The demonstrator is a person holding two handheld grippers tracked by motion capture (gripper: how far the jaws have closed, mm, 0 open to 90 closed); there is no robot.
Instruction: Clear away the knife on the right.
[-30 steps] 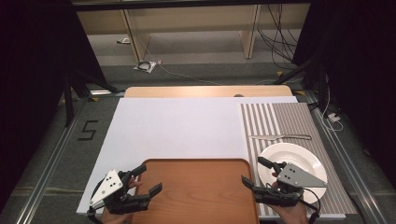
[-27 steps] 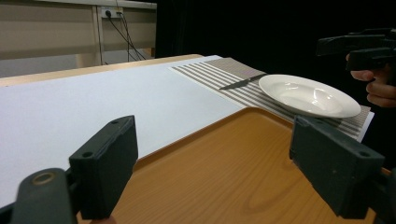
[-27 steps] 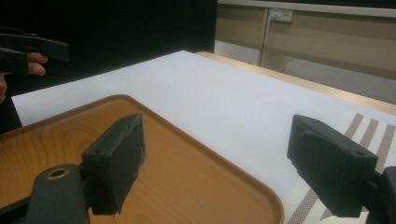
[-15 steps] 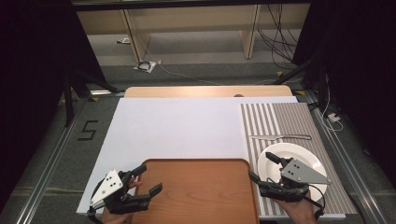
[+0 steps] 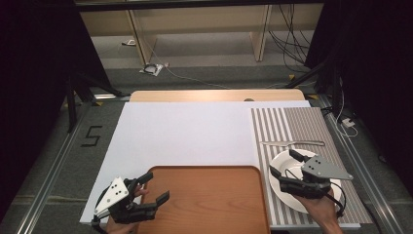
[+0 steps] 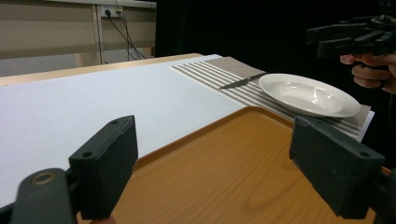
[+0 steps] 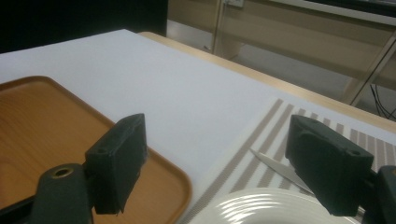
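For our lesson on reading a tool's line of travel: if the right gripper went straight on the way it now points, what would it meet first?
The right gripper, jaws open, hovers over the white plate and points past its far rim. The knife on the striped mat lies next in that line, though the gripper's height is unclear and it might pass over.

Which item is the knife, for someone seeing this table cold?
Start at the striped placemat on the table's right side. The white plate sits at its near end; just beyond the plate's far rim lies the knife, crosswise. It is the one thin, silvery, flat-lying thing there, apart from the wooden tray.
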